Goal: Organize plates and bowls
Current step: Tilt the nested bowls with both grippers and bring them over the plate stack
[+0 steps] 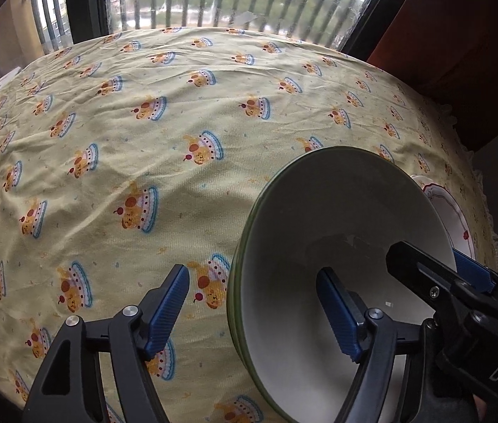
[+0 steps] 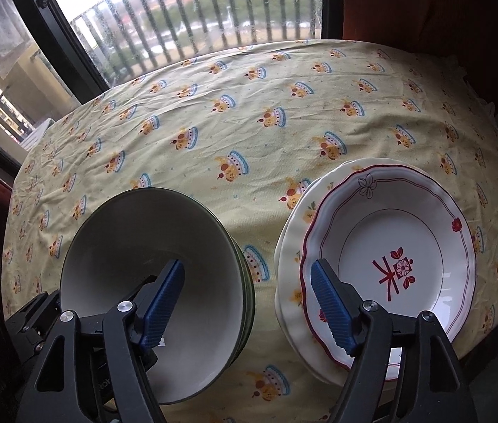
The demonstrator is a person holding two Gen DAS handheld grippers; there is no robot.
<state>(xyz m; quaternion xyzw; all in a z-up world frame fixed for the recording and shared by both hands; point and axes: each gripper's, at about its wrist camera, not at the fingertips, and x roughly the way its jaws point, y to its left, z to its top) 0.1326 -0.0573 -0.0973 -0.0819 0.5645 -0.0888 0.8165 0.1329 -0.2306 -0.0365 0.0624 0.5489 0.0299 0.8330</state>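
A stack of green-rimmed white bowls (image 1: 326, 211) stands at the near right of the table; it also shows in the right wrist view (image 2: 136, 232). A stack of white plates, the top one with red trim (image 2: 397, 239), sits right of the bowls; its edge shows in the left wrist view (image 1: 453, 211). My left gripper (image 1: 252, 313) is open, its jaws either side of the bowls' left rim. My right gripper (image 2: 245, 303) is open and empty, one finger over the bowls, the other over the plates' left edge.
A yellow tablecloth with a cake print (image 1: 143, 123) covers the table. A window with a balcony railing (image 1: 231, 0) lies beyond the far edge. A red-brown chair back (image 1: 460, 53) stands at the far right.
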